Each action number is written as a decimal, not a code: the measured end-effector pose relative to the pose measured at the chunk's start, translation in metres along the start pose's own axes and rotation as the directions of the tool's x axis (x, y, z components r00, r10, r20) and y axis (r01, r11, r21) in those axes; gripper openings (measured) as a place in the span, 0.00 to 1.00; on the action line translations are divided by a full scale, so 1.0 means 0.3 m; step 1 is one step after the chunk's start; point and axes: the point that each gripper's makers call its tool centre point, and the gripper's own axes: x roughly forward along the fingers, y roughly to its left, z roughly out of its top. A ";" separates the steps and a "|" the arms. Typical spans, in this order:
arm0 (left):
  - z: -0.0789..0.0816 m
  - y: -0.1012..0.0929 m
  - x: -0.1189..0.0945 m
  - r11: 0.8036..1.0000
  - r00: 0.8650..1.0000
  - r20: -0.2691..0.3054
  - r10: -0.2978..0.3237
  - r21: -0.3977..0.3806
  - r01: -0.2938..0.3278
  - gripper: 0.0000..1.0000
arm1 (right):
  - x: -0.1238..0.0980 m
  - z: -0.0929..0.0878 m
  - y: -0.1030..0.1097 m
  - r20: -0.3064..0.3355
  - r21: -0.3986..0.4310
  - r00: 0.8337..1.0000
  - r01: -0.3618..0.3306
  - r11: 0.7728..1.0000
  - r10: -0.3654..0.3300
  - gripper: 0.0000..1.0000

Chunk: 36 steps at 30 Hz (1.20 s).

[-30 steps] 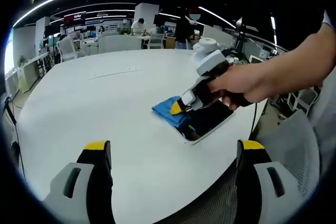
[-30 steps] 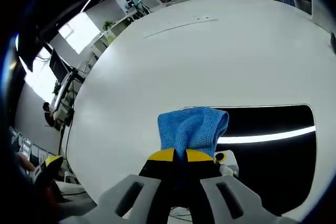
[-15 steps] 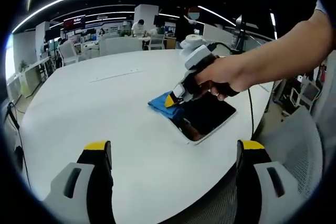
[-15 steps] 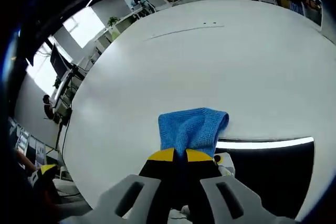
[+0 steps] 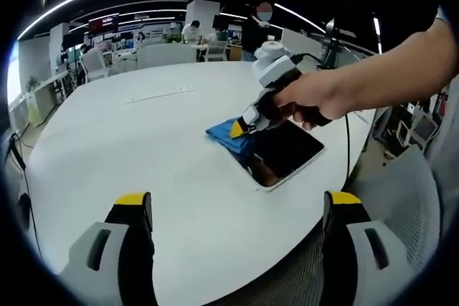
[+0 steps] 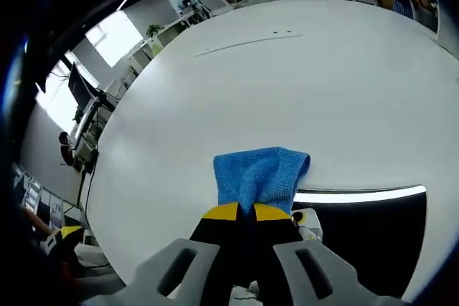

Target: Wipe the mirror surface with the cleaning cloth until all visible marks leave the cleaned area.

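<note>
While clamped on the blue cloth [image 6: 262, 179], right gripper [image 6: 246, 212] pressed it at mirror [image 6: 373, 231] edge | left gripper [image 5: 240, 206] open wide, empty, lower frame.

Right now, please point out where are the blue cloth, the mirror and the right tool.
blue cloth [image 6: 262, 177]: right gripper view, middle of the fabric.
mirror [image 5: 287, 152]: left gripper view, its dark glass face.
right tool [image 6: 239, 212]: right gripper view, between its yellow tips, shut on the cloth.

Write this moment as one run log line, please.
right gripper: shut on blue cloth | cloth: at mirror edge | left gripper: open, above white table
</note>
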 end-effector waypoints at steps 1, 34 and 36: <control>-0.001 0.000 0.000 1.000 1.000 0.001 -0.001 0.004 0.001 0.99 | -0.003 -0.001 -0.005 0.001 0.004 1.000 -0.001 1.000 0.001 0.00; 0.014 -0.010 -0.007 1.000 1.000 0.023 0.004 0.016 -0.004 0.99 | -0.051 -0.047 -0.079 0.021 0.033 0.999 0.038 0.999 -0.039 0.00; 0.016 -0.010 -0.008 1.000 1.000 0.026 0.004 0.020 -0.005 0.99 | -0.060 -0.062 -0.073 0.018 0.032 0.999 0.039 0.999 -0.039 0.00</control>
